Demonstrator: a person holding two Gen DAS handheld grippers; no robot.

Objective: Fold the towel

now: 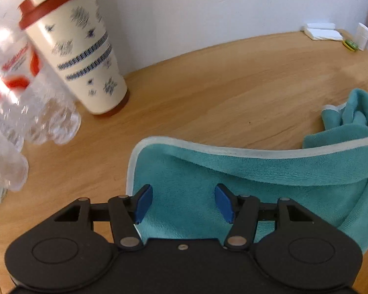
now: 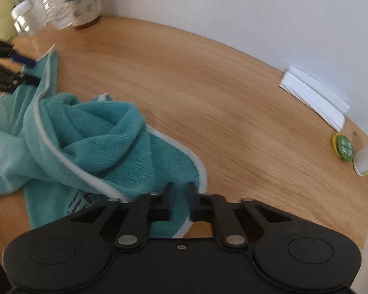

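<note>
A teal towel [image 1: 245,171] with a pale hem lies crumpled on the round wooden table [image 1: 220,85]. In the left wrist view my left gripper [image 1: 184,203] is open, its blue pads [image 1: 143,202] spread wide over the towel's near left corner. In the right wrist view the towel [image 2: 98,134] is bunched in folds, and my right gripper [image 2: 180,196] has its fingers drawn close on the towel's hemmed right corner. The left gripper [image 2: 27,71] also shows at the far left of that view, at the towel's other corner.
A cream tumbler with a red lid [image 1: 85,56] and clear plastic bottles [image 1: 24,98] stand at the table's left back. Folded white paper [image 2: 314,98], a green and yellow disc [image 2: 342,147] and a small white container [image 2: 366,159] sit by the wall on the right.
</note>
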